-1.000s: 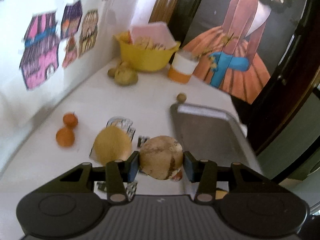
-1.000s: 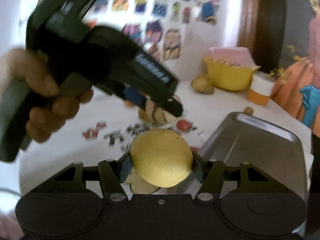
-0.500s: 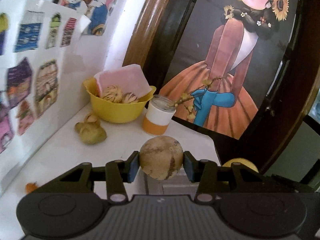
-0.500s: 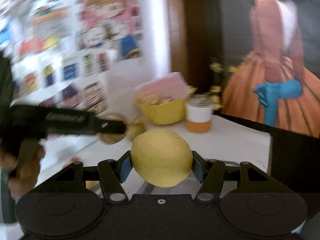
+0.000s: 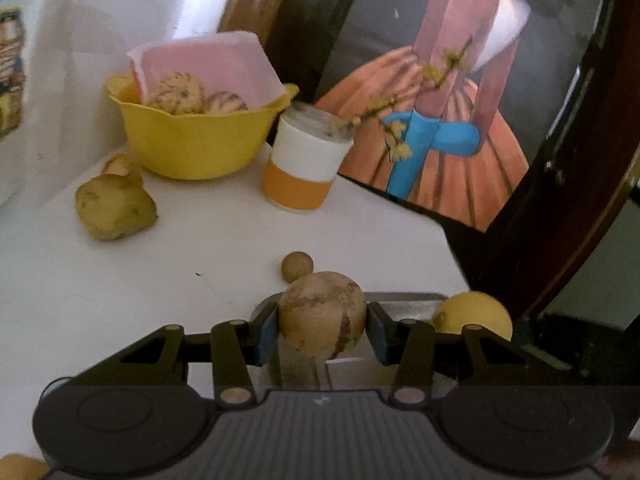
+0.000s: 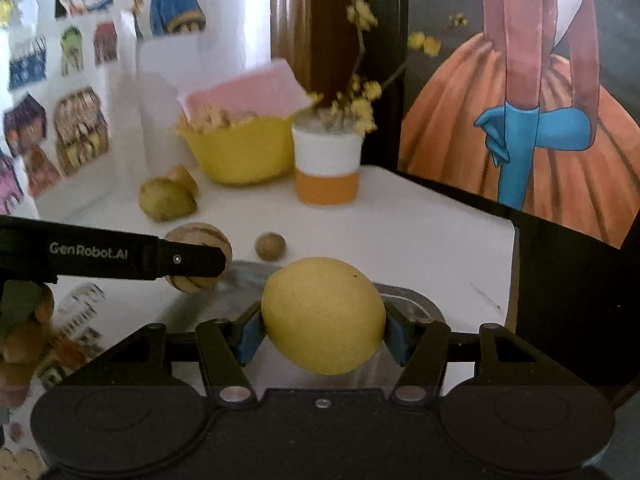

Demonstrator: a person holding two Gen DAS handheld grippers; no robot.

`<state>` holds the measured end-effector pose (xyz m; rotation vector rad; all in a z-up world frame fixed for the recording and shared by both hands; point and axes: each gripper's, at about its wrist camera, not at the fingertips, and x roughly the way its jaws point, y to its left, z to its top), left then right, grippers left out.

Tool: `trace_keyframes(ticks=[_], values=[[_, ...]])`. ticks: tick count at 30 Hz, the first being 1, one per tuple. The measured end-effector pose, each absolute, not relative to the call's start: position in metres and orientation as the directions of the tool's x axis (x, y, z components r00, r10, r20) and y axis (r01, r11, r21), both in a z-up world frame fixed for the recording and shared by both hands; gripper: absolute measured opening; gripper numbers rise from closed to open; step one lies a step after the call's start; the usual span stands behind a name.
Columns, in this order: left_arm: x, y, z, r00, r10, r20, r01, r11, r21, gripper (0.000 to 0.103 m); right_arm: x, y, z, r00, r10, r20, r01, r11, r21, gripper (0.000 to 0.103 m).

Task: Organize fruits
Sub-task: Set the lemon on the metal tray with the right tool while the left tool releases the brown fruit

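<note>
Clamping fruit, each hand-held gripper (image 5: 322,332) (image 6: 322,330) hides the metal tray (image 6: 416,300).

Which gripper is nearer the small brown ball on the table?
Left. The left gripper, holding the brown fruit, sits just short of the small ball; the right gripper, holding the lemon, is further back.

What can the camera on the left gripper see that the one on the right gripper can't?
Only the left wrist view shows the left gripper from behind, its pads squeezing the brown round fruit, and the striped fruits clearly inside the yellow bowl.

Only the right wrist view shows the right gripper shut on the yellow fruit, the cartoon stickers on the wall, and the hand holding the left gripper.

Both show the yellow bowl, the orange-and-white cup, the lumpy green fruit, the small brown ball and the metal tray.
</note>
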<state>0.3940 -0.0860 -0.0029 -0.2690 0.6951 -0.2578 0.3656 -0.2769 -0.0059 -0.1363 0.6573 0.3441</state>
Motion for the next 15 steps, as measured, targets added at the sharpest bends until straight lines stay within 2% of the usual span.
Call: trace_keyframes(ticks=[12, 15], values=[[0.403, -0.102, -0.013, 0.723, -0.269, -0.636, 0.157, 0.961, -0.228, 0.051, 0.387, -0.279, -0.023, 0.694, 0.270, -0.667, -0.365, 0.931, -0.003, 0.062], [0.404, -0.103, -0.014, 0.713, -0.281, -0.642, 0.163, 0.958, -0.238, 0.051, 0.386, -0.279, -0.025, 0.694, 0.270, -0.668, -0.366, 0.930, -0.004, 0.062]])
